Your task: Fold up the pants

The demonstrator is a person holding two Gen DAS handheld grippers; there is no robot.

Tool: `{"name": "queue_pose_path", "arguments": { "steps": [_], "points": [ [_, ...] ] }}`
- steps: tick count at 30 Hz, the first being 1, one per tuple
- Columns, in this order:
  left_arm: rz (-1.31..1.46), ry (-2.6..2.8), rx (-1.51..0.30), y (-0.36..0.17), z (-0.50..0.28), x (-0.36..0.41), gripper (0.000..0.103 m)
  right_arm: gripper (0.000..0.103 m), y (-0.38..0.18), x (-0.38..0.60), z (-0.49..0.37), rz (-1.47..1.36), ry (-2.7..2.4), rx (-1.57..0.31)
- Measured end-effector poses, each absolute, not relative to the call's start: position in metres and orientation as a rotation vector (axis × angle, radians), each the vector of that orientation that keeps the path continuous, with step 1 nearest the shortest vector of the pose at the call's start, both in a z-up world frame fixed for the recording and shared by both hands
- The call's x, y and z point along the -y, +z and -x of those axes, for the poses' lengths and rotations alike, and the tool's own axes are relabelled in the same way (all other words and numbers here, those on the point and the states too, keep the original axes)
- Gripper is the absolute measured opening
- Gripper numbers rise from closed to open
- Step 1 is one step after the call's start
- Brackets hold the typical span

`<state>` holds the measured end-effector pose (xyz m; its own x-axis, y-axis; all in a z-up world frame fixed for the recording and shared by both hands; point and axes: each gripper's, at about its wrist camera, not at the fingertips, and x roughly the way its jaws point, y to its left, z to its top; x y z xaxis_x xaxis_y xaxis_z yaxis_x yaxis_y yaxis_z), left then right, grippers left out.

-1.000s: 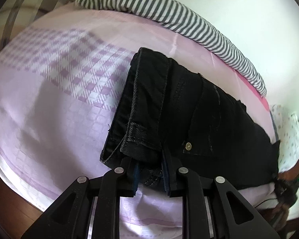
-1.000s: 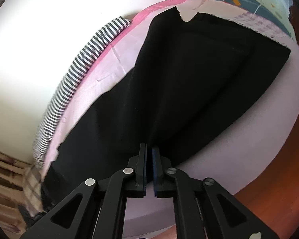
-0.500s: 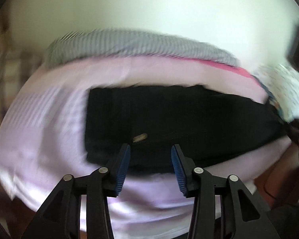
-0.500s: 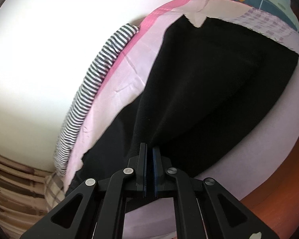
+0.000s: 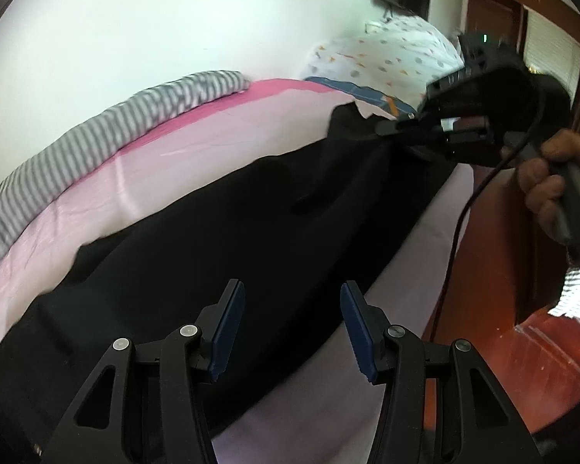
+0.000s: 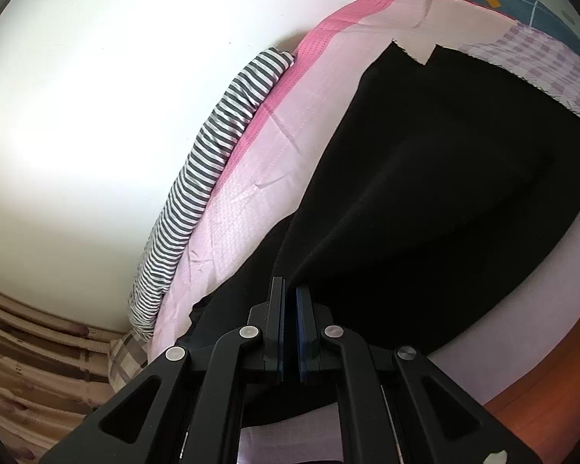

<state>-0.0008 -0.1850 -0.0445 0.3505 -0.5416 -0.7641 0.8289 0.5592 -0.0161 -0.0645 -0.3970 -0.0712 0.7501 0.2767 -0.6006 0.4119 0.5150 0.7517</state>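
The black pants (image 5: 220, 247) lie stretched along the pink bed sheet (image 5: 197, 143). My left gripper (image 5: 292, 332) is open and empty, hovering over the near part of the pants. My right gripper (image 6: 289, 324) is shut on a pinched-up fold of the pants (image 6: 425, 208) and lifts it off the sheet. It also shows in the left wrist view (image 5: 390, 129) at the far end of the pants, held by a hand (image 5: 553, 178). The waistband is out of view.
A striped grey-white cloth (image 5: 108, 131) lies along the wall side of the bed, also in the right wrist view (image 6: 212, 178). A patterned pillow (image 5: 386, 58) sits at the bed's far end. The wooden bed frame (image 5: 495, 270) runs along the near edge.
My left gripper let go of the waistband, opened, and swung to the right to look along the legs. My right gripper stayed shut on the fold and lifted it a little.
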Motion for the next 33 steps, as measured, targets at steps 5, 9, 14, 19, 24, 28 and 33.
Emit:
{"name": "queue_pose_path", "arguments": {
  "steps": [5, 9, 14, 19, 24, 28, 33],
  "points": [
    [-0.485, -0.896, -0.810, -0.065, -0.002, 0.223, 0.053, 0.006, -0.072, 0.402, 0.069, -1.093, -0.061, -0.741],
    [-0.465, -0.899, -0.846, -0.077, -0.005, 0.236, 0.027, 0.006, -0.076, 0.403, 0.075, -1.103, -0.040, -0.733],
    [-0.417, -0.896, -0.881, -0.077, -0.017, 0.237, 0.005, 0.012, -0.090, 0.403, 0.084, -1.107, -0.010, -0.725],
    [-0.347, -0.876, -0.890, -0.065, -0.029, 0.233, 0.005, 0.056, -0.106, 0.405, 0.094, -1.155, -0.023, -0.695],
    [-0.307, -0.866, -0.890, -0.054, -0.035, 0.229, 0.005, 0.056, -0.131, 0.411, 0.098, -1.285, 0.022, -0.640],
    [-0.302, -0.865, -0.886, -0.050, -0.036, 0.227, 0.005, 0.056, -0.144, 0.428, 0.097, -1.356, 0.001, -0.588],
    [-0.312, -0.859, -0.881, -0.050, -0.033, 0.227, 0.005, 0.050, -0.146, 0.469, 0.104, -1.375, -0.089, -0.514]
  ]
}}
